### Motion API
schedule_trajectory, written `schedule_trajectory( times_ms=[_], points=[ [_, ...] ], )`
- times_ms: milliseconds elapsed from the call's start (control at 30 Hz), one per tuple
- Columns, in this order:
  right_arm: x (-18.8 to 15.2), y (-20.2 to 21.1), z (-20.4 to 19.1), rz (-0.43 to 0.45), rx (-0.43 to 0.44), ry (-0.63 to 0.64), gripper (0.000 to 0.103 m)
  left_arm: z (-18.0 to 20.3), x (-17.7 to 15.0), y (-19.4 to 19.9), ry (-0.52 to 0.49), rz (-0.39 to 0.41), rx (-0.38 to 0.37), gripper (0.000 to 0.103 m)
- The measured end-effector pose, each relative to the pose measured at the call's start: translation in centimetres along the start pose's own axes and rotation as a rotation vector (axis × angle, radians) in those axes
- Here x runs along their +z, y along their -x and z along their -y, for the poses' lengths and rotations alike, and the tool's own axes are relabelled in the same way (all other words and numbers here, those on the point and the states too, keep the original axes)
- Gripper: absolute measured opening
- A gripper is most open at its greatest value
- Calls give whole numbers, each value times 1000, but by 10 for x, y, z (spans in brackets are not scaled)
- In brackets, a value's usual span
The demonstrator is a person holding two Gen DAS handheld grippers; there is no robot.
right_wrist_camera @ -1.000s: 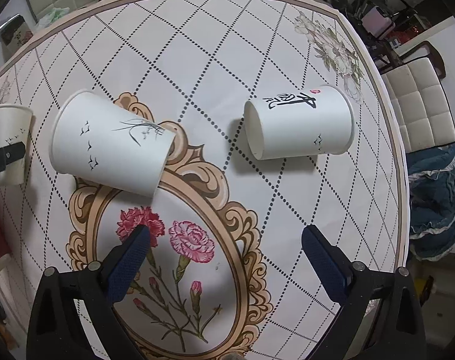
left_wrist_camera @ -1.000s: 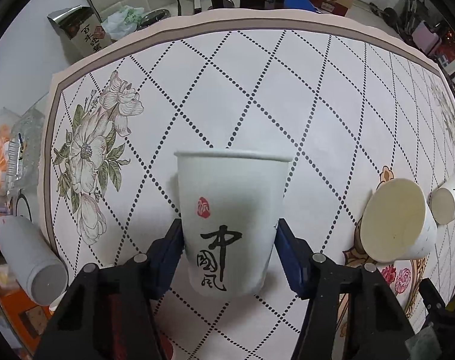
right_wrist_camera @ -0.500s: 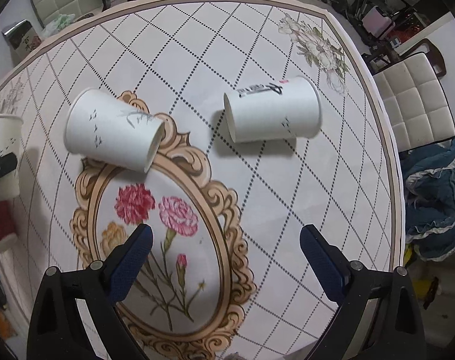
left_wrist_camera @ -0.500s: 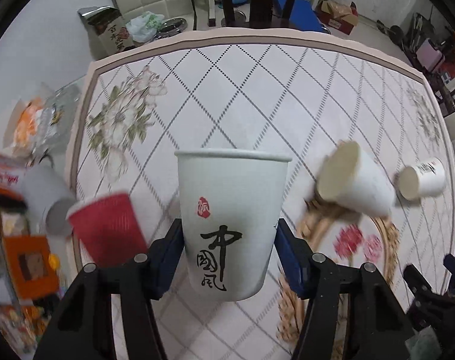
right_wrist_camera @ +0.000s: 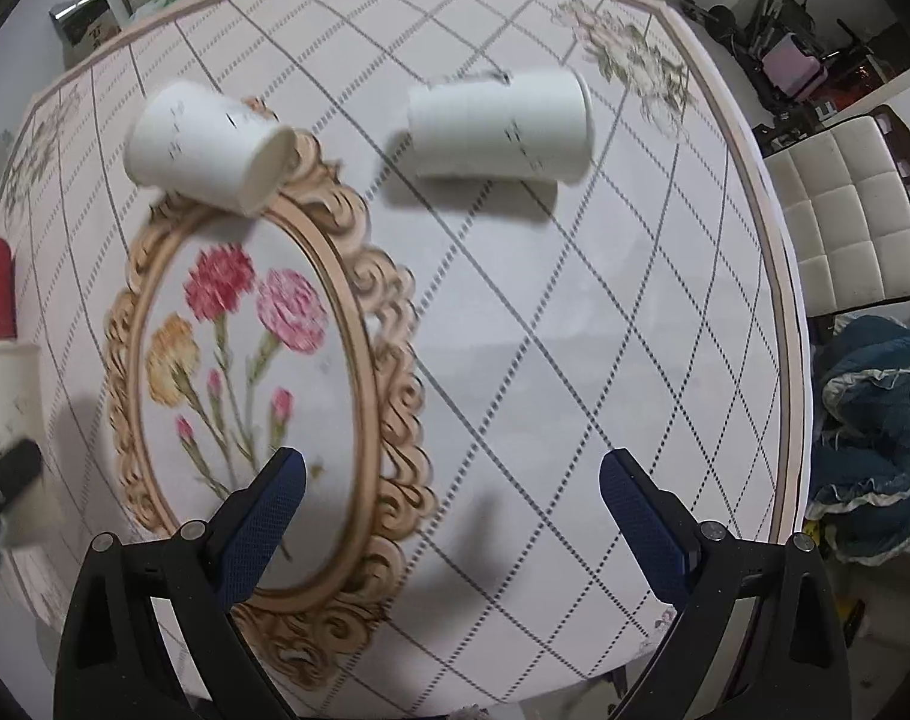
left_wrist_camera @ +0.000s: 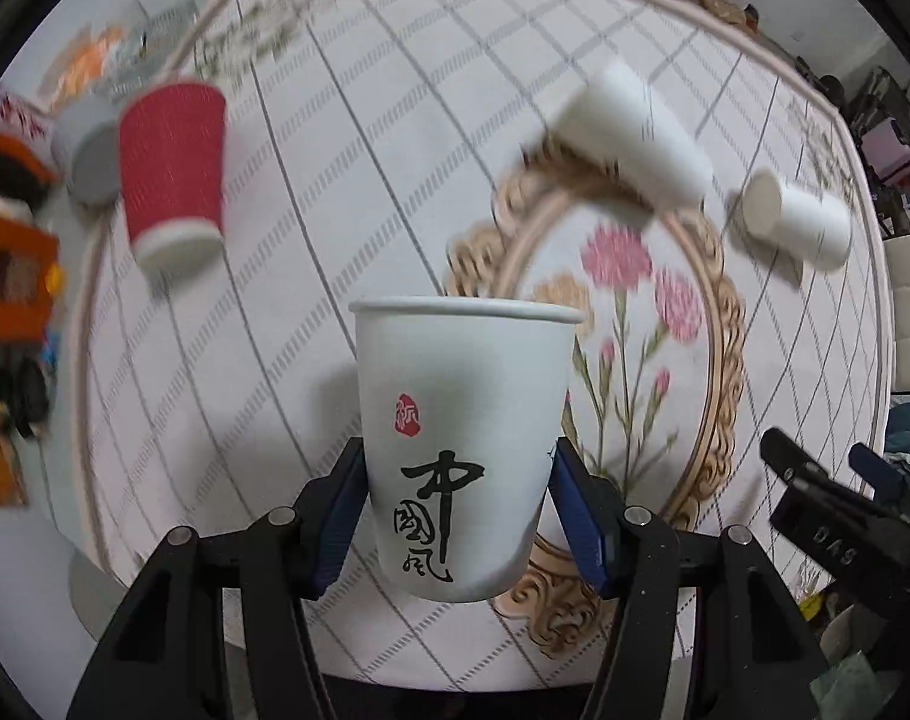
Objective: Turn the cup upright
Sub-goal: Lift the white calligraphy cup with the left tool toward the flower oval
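Observation:
My left gripper (left_wrist_camera: 457, 510) is shut on a white paper cup (left_wrist_camera: 460, 444) with black calligraphy and a red seal. The cup is held upright, rim up, above the table's near edge. It also shows at the left edge of the right wrist view (right_wrist_camera: 5, 414). Two more white cups lie on their sides: one by the ornate oval frame (right_wrist_camera: 206, 147) (left_wrist_camera: 631, 138), one further right (right_wrist_camera: 499, 123) (left_wrist_camera: 796, 222). My right gripper (right_wrist_camera: 452, 507) is open and empty, above the tablecloth short of both lying cups.
A red ribbed cup (left_wrist_camera: 173, 171) lies tipped at the left of the table, with a grey cup (left_wrist_camera: 83, 150) beside it. Clutter lines the left edge. A white chair (right_wrist_camera: 850, 216) and blue cloth (right_wrist_camera: 874, 438) are past the table's right edge.
Both grippers have pulled back and up from the table. The left one still holds the cup upright and has swung right, so the red cup and both lying cups have come into its view.

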State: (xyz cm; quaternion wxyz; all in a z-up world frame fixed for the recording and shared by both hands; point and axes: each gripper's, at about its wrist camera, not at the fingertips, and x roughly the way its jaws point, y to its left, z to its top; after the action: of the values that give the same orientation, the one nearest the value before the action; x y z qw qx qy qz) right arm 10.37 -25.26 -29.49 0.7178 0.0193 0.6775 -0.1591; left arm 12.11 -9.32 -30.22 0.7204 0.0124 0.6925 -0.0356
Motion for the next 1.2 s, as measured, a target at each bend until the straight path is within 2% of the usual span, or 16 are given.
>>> schedule_trajectory(
  times_ms=[267,767,833,900,933,967,1200],
  points=[
    [-15,-18,22,-30,-34,-4,100,17,-18,-34,1,-71,-23,57],
    [-12,-27,46,-50,-61,-51,100,20,-27,-53,-58,-95,3,59],
    [-10,-27,48,-50,-58,-57,100,25,-24,-59,-51,-98,13,63],
    [-12,-28,50,-46,-58,-57,100,21,-18,-61,-50,-94,29,90],
    [-12,-29,50,-47,-57,-57,100,18,-18,-62,-56,-90,35,95],
    [-13,-29,49,-48,-57,-56,100,16,-17,-62,-63,-89,38,98],
    [-18,-29,37,-53,-62,-37,100,4,-14,-59,-57,-86,25,98]
  ],
)
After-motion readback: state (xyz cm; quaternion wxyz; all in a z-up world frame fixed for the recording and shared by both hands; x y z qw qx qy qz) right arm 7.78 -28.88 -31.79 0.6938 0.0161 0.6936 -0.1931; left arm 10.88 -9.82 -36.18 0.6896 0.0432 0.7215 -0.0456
